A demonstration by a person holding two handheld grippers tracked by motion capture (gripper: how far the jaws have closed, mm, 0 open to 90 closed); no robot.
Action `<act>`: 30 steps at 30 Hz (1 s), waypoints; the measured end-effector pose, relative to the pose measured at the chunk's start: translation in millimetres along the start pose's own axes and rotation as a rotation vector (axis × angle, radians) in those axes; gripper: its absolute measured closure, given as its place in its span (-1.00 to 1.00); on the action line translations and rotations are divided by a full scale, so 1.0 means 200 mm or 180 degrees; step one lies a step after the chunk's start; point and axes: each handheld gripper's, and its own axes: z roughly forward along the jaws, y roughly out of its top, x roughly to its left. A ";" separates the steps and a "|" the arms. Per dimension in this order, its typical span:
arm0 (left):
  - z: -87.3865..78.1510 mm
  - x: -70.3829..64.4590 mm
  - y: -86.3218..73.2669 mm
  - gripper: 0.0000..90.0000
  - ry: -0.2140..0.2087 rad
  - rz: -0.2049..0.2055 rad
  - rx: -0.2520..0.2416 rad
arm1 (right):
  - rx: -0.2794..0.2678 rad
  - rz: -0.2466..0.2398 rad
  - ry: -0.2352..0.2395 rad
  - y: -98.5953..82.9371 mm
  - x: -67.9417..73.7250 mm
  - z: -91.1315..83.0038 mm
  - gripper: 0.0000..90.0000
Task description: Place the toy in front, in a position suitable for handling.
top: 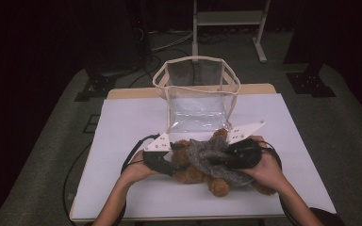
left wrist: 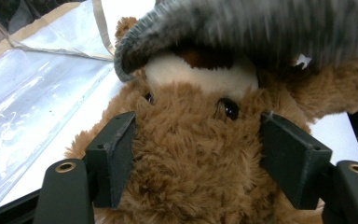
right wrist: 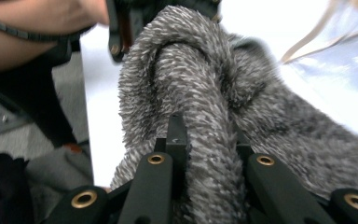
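Note:
A brown teddy bear (top: 188,175) lies on the white table top (top: 122,122), close to the front edge. A fuzzy grey knitted piece (top: 202,155) is draped over it. My left gripper (top: 169,165) holds the bear's head from the left. In the left gripper view, the jaws press into the fur on both sides of the bear's face (left wrist: 191,140), and the grey piece (left wrist: 261,28) hangs over its muzzle. My right gripper (top: 226,157) comes in from the right. It is shut (right wrist: 209,140) on a thick fold of the grey piece (right wrist: 191,70).
A clear plastic bag (top: 195,89) with beige trim stands open at the back middle of the table, just beyond the bear. Cables trail from both grippers across the table. The person's left arm (right wrist: 37,28) shows in the right gripper view. A white frame (top: 228,19) stands on the floor behind.

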 end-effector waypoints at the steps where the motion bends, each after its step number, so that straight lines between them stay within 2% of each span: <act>1: 0.00 0.00 0.00 -0.40 0.0014 0.0000 0.0014 | 0.0039 0.0004 0.0014 -0.01 0.00 0.02 0.71; 5: 0.00 0.01 -0.01 -0.51 0.0014 -0.0027 0.0055 | 0.0261 0.0006 -0.0006 -0.11 0.01 0.09 0.71; 7: 0.01 0.00 -0.01 -0.54 -0.0004 -0.0014 0.0054 | 0.0254 0.0029 0.0040 -0.15 0.03 0.07 0.72; 9: 0.01 0.00 -0.01 -0.54 -0.0005 -0.0034 0.0061 | 0.0328 -0.0008 0.0011 -0.16 0.06 0.06 0.72; 11: 0.00 0.00 -0.01 -0.54 -0.0001 -0.0053 0.0054 | 0.0491 -0.0164 -0.0040 -0.19 0.10 0.04 0.73; 14: 0.00 0.00 -0.01 -0.52 0.0007 -0.0033 0.0070 | 0.0665 -0.0246 -0.0127 -0.23 0.15 0.02 0.72; 17: 0.01 -0.01 -0.01 -0.47 0.0011 -0.0021 0.0045 | 0.0608 -0.0203 -0.0132 -0.24 0.15 -0.01 0.72; 20: 0.02 -0.01 -0.01 -0.42 0.0046 -0.0028 0.0057 | 0.0527 -0.0265 -0.0133 -0.19 0.15 0.01 0.71; 22: 0.01 -0.01 -0.01 -0.43 0.0066 0.0006 0.0089 | 0.0594 -0.0334 -0.0123 -0.17 0.15 0.06 0.71; 25: 0.01 -0.01 -0.01 -0.43 0.0050 0.0028 0.0094 | 0.0691 -0.0357 -0.0111 -0.19 0.15 0.10 0.72; 28: 0.01 -0.01 -0.01 -0.42 0.0023 0.0046 0.0070 | 0.0658 -0.0245 -0.0060 -0.24 0.15 0.06 0.72; 30: 0.01 -0.01 -0.02 -0.42 0.0004 0.0009 0.0048 | 0.0561 -0.0173 -0.0023 -0.25 0.13 0.04 0.72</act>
